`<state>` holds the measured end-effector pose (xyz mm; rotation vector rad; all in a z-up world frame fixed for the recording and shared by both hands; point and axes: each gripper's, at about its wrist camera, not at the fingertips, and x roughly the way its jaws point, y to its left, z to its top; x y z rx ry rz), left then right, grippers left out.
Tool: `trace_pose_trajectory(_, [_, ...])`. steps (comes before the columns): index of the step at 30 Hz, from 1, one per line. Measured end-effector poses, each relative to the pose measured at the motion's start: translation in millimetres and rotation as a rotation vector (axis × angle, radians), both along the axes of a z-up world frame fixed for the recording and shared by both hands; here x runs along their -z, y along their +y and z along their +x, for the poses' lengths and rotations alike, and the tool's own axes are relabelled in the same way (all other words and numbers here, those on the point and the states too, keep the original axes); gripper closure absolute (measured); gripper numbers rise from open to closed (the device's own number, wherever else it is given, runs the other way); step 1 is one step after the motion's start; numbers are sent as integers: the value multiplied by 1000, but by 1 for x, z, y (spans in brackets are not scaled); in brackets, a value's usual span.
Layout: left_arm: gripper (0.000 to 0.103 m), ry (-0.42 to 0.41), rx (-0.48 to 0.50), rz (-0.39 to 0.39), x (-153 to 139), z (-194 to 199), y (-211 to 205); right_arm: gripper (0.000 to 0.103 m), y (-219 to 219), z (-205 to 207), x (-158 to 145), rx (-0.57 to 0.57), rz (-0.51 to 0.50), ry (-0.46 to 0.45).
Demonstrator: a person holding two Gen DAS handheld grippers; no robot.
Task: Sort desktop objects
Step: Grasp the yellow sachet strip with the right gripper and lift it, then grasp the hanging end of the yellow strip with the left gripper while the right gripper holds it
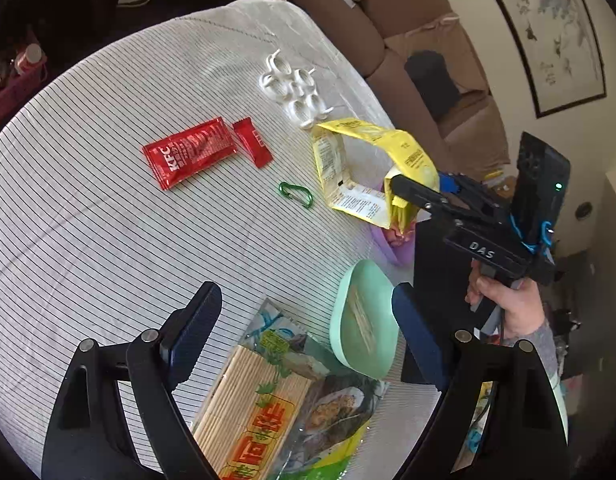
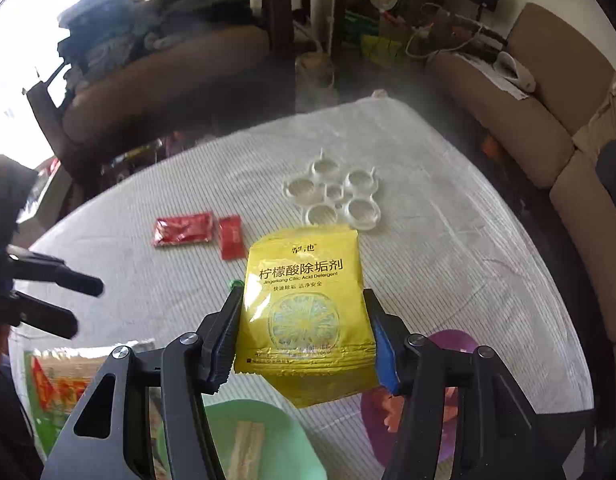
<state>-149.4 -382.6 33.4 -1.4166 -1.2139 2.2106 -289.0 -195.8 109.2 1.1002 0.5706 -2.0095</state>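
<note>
- Two red sachets, a large KFC one [image 1: 189, 152] and a small one [image 1: 252, 142], lie touching side by side toward the left of the striped table [image 1: 87, 220].
- Left gripper [image 1: 303, 332] hovers low over the near edge, its fingers spread wide with nothing between them; below it lies a bamboo mat pack [image 1: 267, 404].
- Green carabiner [image 1: 295, 194] lies alone near the middle of the table, between the sachets and the yellow packets.
- White plastic rings [image 1: 293, 88], joined in a cluster, lie farther back.
- Mint dish [image 1: 362, 320] sits at the near edge just right of the mat pack, a pale strip inside it.
- Right gripper [image 2: 303, 344] has its fingers closed on the sides of yellow packets [image 2: 308, 316], citric acid detergent, held upright in the air above the table; in the left wrist view they hang as a folded strip.
- Purple dish [image 2: 444, 344] lies below and right of the packets, partly hidden.
</note>
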Motion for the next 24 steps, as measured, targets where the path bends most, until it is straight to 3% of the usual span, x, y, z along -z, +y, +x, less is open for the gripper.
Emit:
trace_pose_trajectory(4, [17, 27, -4, 107, -2, 0, 1, 45, 14, 15, -49, 61, -100, 33])
trace_pose_trajectory(10, [15, 101, 38, 50, -22, -4, 22, 46, 49, 35, -123, 150, -241, 58])
trace_pose_trajectory(16, [15, 93, 86, 0, -24, -8, 51, 46, 66, 64, -153, 191, -271, 83])
trace_pose_trajectory(19, [15, 137, 124, -143, -38, -8, 66, 46, 68, 75, -163, 205, -323, 104])
trace_pose_trajectory(24, [15, 336, 163, -600, -78, -1, 109, 46, 62, 83, -185, 207, -382, 100])
